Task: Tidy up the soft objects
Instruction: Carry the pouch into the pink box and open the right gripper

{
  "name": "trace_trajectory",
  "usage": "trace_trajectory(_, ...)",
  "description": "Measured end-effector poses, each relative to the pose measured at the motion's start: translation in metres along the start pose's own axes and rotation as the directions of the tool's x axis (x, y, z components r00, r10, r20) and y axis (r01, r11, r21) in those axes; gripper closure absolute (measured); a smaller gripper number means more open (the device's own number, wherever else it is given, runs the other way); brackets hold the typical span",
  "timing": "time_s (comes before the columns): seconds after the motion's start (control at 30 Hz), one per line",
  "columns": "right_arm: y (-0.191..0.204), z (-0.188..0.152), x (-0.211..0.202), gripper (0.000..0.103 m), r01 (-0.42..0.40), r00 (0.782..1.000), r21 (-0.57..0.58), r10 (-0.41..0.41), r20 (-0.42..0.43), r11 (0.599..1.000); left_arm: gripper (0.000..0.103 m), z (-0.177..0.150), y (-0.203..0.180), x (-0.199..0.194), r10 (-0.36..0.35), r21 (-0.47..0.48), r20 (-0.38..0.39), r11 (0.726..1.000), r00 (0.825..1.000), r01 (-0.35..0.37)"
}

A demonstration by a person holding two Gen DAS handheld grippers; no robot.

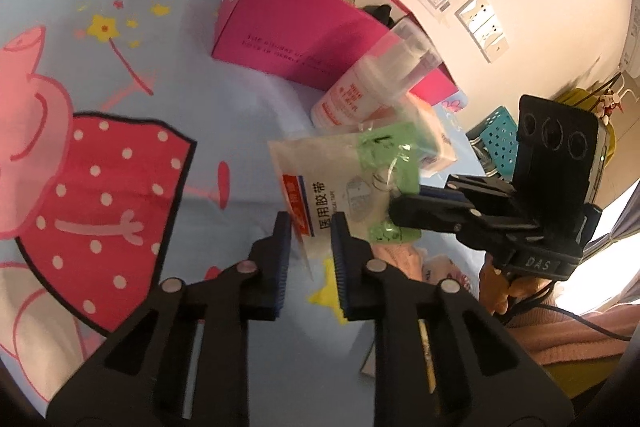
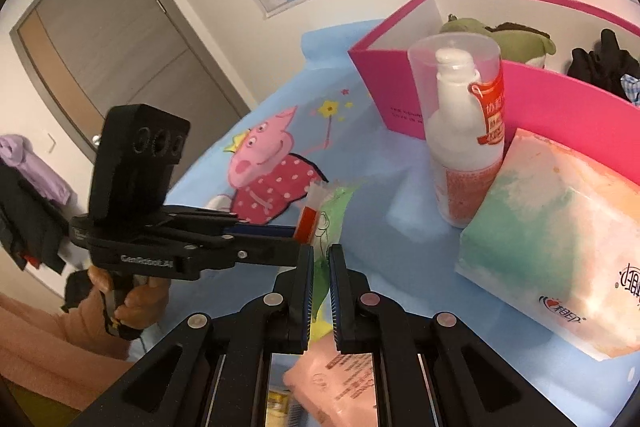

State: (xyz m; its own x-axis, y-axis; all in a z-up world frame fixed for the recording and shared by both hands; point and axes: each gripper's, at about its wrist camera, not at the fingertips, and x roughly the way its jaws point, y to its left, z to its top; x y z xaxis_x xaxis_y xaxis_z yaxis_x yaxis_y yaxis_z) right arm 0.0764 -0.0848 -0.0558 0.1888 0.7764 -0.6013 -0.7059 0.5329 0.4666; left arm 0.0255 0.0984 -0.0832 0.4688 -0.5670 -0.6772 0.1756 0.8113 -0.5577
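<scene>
A clear plastic packet of medical tape (image 1: 340, 171), green at one end and with a red and blue label at the other, hangs above the bed sheet. My left gripper (image 1: 310, 223) is shut on its labelled corner. My right gripper (image 1: 394, 211) comes in from the right and pinches the green end. In the right wrist view the right gripper (image 2: 320, 251) is shut on the green edge of the packet (image 2: 332, 211), and the left gripper (image 2: 298, 231) holds the red corner from the left. A pink open box (image 2: 560, 99) stands behind.
A capped lotion bottle (image 2: 464, 147) and a soft tissue pack (image 2: 560, 247) lean against the pink box (image 1: 296, 27), which holds a green plush toy (image 2: 500, 35) and black cloth (image 2: 600, 59). A pink packet (image 2: 340, 379) lies below the grippers on the cartoon sheet (image 1: 100, 187). A teal basket (image 1: 496, 139) stands at the right.
</scene>
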Motion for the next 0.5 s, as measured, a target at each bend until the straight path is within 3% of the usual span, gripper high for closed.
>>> trace_trajectory(0.2,0.011,0.017,-0.028,0.096,-0.01,0.997,-0.037,0.012,0.07,0.999,0.083,0.017,-0.02,-0.025,0.001,0.053,0.063,0.999,0.998,-0.005)
trace_trajectory(0.5,0.009,0.076,-0.065,0.096,0.016,0.98,-0.09,0.003,0.201,0.996,0.083,0.086,-0.056,-0.055,0.066,0.187,0.192,0.977,0.979,-0.103)
